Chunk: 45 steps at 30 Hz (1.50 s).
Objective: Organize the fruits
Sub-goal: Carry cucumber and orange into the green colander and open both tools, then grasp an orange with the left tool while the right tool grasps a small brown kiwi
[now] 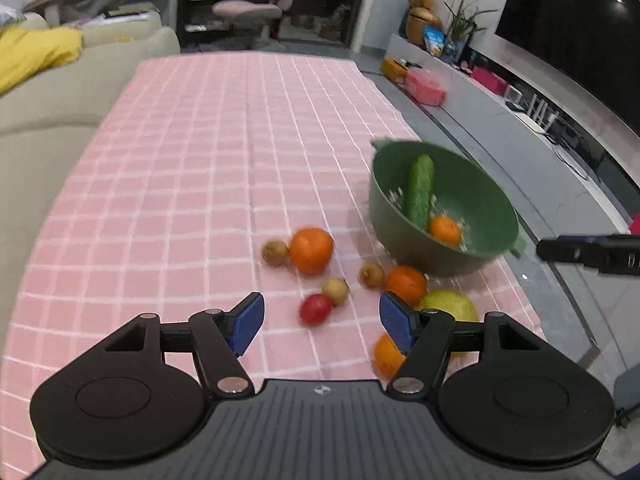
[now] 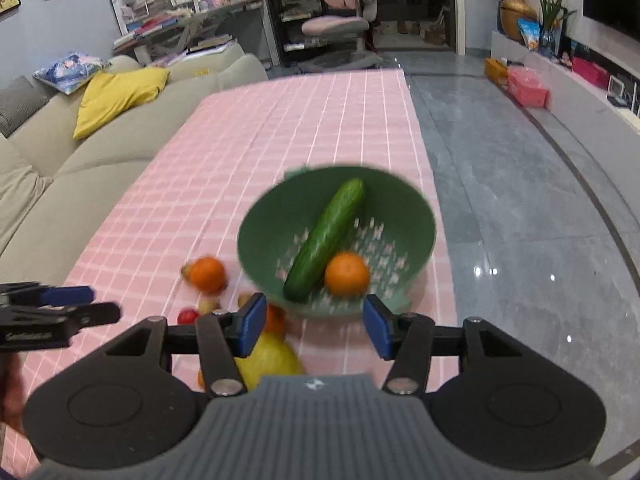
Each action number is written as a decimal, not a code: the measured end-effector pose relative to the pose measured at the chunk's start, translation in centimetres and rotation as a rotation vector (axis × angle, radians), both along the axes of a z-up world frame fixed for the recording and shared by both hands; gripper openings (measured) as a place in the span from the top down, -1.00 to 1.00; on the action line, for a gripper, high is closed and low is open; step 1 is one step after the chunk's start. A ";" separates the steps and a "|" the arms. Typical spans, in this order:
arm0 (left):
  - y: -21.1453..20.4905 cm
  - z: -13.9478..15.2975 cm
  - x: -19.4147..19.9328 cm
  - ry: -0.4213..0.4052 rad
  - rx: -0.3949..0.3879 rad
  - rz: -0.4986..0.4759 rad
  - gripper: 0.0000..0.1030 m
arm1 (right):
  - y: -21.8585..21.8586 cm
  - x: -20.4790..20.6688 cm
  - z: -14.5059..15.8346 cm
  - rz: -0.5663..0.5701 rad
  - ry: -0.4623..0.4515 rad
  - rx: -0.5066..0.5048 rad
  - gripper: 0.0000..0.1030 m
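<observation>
A green colander bowl [image 1: 480, 200] [image 2: 276, 216] sits near the right edge of the pink checked table and holds a cucumber [image 1: 420, 190] [image 2: 326, 240] and an orange [image 1: 445, 231] [image 2: 346, 273]. Loose on the cloth lie oranges [image 1: 311, 250] [image 1: 406, 283], small brown fruits [image 1: 275, 253] [image 1: 371, 275], a pale one [image 1: 336, 290], a red fruit [image 1: 316, 309] and a yellow-green fruit [image 1: 452, 305] [image 2: 272, 356]. My left gripper [image 1: 322, 320] is open and empty above the red fruit. My right gripper [image 2: 314, 324] is open and empty just before the bowl.
A beige sofa [image 2: 60, 160] with a yellow cushion [image 2: 116, 96] runs along the table's left side. Grey floor [image 2: 500, 200] lies past the right edge. A low TV bench [image 1: 500, 112] with boxes stands further right. The far half of the cloth [image 1: 240, 120] is bare.
</observation>
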State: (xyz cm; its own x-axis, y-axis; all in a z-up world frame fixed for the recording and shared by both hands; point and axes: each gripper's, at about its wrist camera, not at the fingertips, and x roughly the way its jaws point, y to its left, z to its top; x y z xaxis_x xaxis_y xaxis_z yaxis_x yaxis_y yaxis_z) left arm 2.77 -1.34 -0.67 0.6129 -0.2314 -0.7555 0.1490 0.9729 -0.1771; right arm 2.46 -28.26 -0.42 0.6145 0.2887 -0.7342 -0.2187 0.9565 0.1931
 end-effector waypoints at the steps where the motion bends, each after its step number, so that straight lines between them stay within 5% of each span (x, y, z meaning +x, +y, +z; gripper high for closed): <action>1: -0.5 -0.3 0.2 0.012 0.007 -0.019 -0.51 | 0.3 -0.4 -0.7 0.002 0.019 -0.006 0.01; 11: -1.8 -2.9 -0.1 0.089 0.039 -0.105 -0.46 | 3.1 0.3 -4.5 0.074 0.129 -0.016 -0.01; 24: -6.9 -5.7 -1.1 0.055 0.132 -0.341 -0.46 | 3.7 2.0 -6.2 0.050 0.214 0.067 -0.06; 45: -7.6 -7.8 0.5 0.047 0.138 -0.371 -0.35 | 3.5 3.4 -6.9 0.032 0.234 0.067 -0.07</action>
